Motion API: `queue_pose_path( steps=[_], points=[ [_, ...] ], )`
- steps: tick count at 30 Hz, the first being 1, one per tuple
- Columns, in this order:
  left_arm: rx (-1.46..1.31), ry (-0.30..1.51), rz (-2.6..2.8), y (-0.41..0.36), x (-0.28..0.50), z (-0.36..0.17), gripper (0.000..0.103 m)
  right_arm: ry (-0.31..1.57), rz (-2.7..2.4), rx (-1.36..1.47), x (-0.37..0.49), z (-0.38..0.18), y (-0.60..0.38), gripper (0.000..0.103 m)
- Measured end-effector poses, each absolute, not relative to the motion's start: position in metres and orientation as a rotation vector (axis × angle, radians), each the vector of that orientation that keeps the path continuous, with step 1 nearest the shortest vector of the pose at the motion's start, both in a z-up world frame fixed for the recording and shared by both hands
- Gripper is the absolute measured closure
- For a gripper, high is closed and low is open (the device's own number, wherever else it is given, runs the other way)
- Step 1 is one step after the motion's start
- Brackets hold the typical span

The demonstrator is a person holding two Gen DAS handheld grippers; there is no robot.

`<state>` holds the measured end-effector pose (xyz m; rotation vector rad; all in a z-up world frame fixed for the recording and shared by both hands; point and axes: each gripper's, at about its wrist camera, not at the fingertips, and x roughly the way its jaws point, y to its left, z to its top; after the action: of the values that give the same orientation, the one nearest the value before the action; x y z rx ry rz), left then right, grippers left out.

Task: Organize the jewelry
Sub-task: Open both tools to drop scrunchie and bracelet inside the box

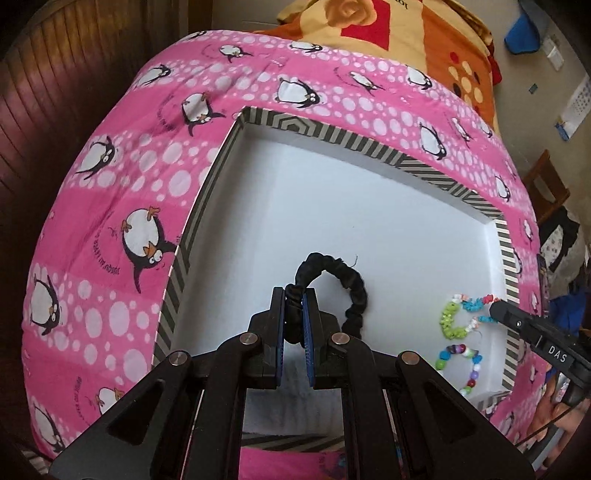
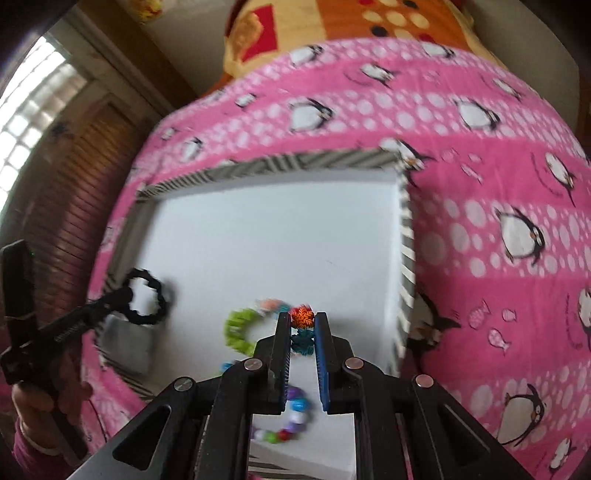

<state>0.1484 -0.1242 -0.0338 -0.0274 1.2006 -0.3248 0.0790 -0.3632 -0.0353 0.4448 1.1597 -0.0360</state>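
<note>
A white tray with a striped rim [image 1: 334, 138] lies on a pink penguin bedspread. My left gripper [image 1: 294, 295] is shut on a black fabric scrunchie [image 1: 354, 291] that rests on the tray floor; it also shows in the right wrist view [image 2: 151, 297]. My right gripper [image 2: 302, 321] is shut on a colourful flower-bead bracelet [image 2: 303, 316] with green, blue and orange parts, near the tray's right side. In the left wrist view this bracelet [image 1: 452, 319] lies by the right gripper's tip [image 1: 498, 308]. A second bracelet of round beads [image 1: 458, 360] lies nearer, also seen in the right wrist view [image 2: 295, 406].
The pink penguin bedspread [image 1: 122, 184] covers the bed around the tray. An orange and yellow patterned blanket [image 1: 406, 33] is heaped at the far end. A wooden wall [image 1: 44, 110] runs along the left. The tray's far half [image 2: 277, 221] is bare white.
</note>
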Motion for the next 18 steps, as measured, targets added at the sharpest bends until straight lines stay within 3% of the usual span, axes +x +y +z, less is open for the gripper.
queue_pose_path(
  steps=[2,4,18],
  points=[
    [-0.023,1.202,-0.315,-0.124,0.147,-0.035,0.083,1.168,-0.049,0.423,0.076,-0.038,-0.362,0.086],
    [-0.017,1.197,-0.312,-0.123,0.146,-0.035,0.059,1.161,-0.060,0.394,0.071,-0.037,-0.358,0.071],
    [0.023,1.106,-0.257,-0.104,0.094,-0.003,0.056,1.031,-0.071,0.326,0.013,0.015,-0.315,0.070]
  ],
)
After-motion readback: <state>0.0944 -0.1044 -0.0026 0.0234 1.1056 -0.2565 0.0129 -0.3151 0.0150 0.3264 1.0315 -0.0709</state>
